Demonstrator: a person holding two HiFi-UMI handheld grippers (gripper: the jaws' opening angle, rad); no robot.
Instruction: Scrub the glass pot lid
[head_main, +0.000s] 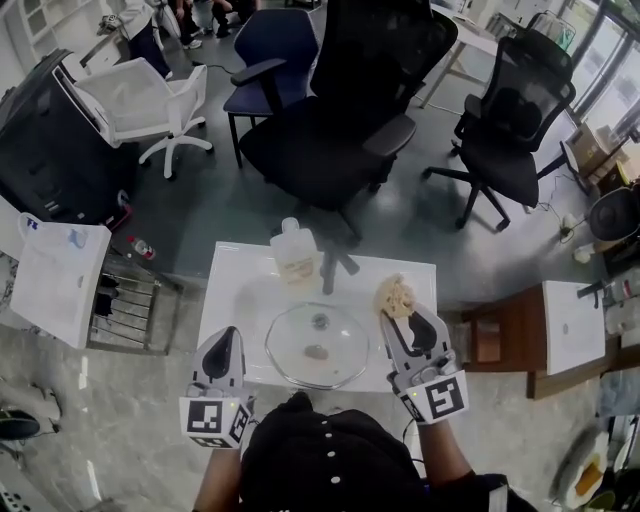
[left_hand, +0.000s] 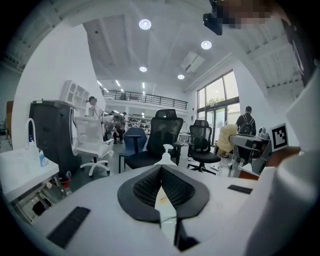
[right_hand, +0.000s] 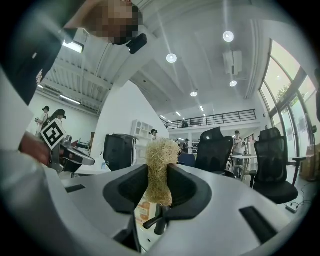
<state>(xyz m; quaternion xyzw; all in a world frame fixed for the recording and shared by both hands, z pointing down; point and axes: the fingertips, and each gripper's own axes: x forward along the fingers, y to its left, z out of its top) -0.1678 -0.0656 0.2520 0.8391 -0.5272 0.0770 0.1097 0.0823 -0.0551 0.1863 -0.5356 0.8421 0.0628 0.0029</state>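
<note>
The glass pot lid (head_main: 316, 345) lies flat on the small white table (head_main: 238, 290), knob up, between my two grippers. My right gripper (head_main: 398, 314) is raised over the table's right part, shut on a tan fibrous scrubber (head_main: 394, 296); in the right gripper view the scrubber (right_hand: 159, 171) stands pinched between the black pads. My left gripper (head_main: 225, 342) is held at the lid's left, apart from it, jaws shut with nothing in them; the left gripper view shows its pads (left_hand: 150, 189) pressed together.
A clear detergent bottle (head_main: 295, 254) stands at the table's far edge, behind the lid. Black office chairs (head_main: 340, 120) crowd the floor beyond. A white rack with a wire shelf (head_main: 75, 285) is at the left, a brown desk (head_main: 505, 335) at the right.
</note>
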